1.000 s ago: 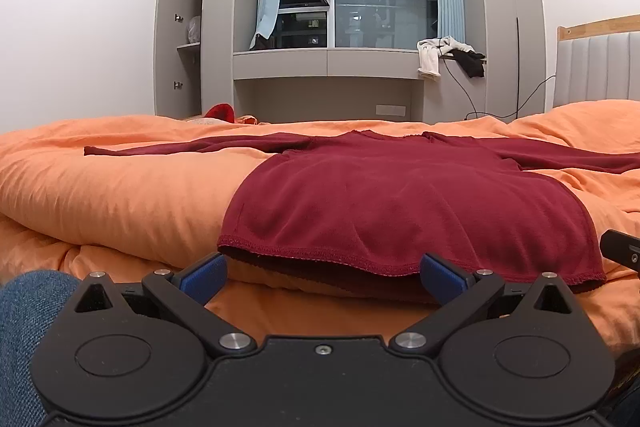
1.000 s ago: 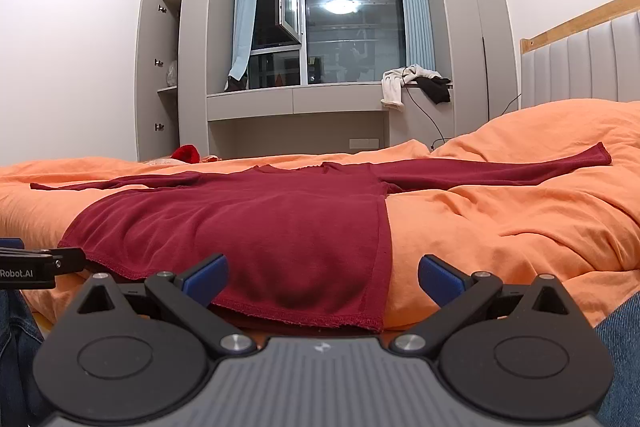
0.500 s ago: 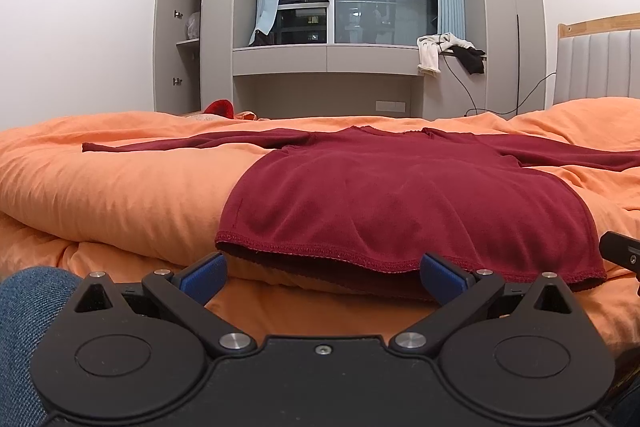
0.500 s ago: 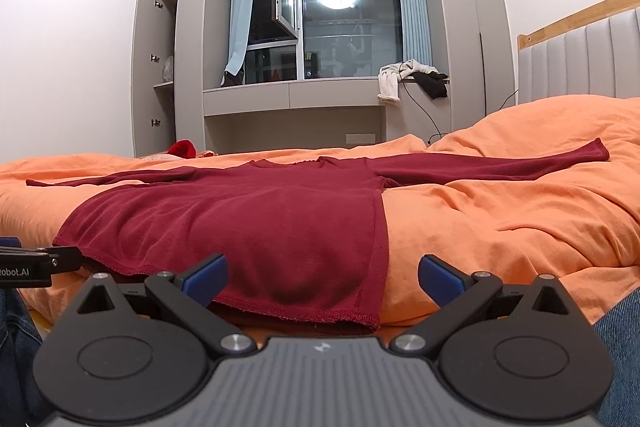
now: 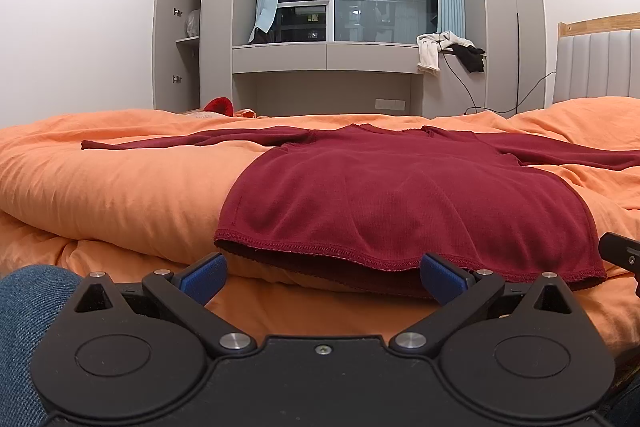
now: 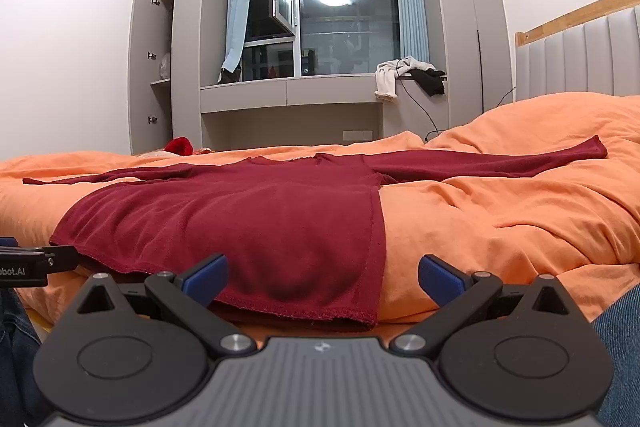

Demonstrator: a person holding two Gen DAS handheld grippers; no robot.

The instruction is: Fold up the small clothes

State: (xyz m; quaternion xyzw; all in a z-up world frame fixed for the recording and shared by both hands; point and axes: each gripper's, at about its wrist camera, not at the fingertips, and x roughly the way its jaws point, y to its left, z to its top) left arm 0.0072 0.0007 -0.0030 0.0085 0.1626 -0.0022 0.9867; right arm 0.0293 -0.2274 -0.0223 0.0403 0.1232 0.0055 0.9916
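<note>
A dark red long-sleeved top [image 5: 400, 199] lies flat on the orange duvet [image 5: 120, 187], sleeves spread left and right, hem toward me. It also shows in the right wrist view [image 6: 248, 223], its right sleeve [image 6: 500, 165] stretched toward the headboard. My left gripper [image 5: 322, 277] is open and empty, just short of the hem's left half. My right gripper [image 6: 322, 277] is open and empty, just short of the hem's right corner [image 6: 360, 319]. The other gripper's tip shows at each view's edge.
A padded headboard [image 6: 580, 59] stands at the right. A window ledge [image 5: 328, 55] with white and black clothes [image 5: 440, 49] lies beyond the bed. An open cupboard [image 5: 176, 39] is at the far left. A red item [image 5: 218, 105] sits behind the duvet. Denim-clad knees [image 5: 24, 327] flank the grippers.
Both grippers have dropped slightly and edged a little closer to the hem. The top has not moved.
</note>
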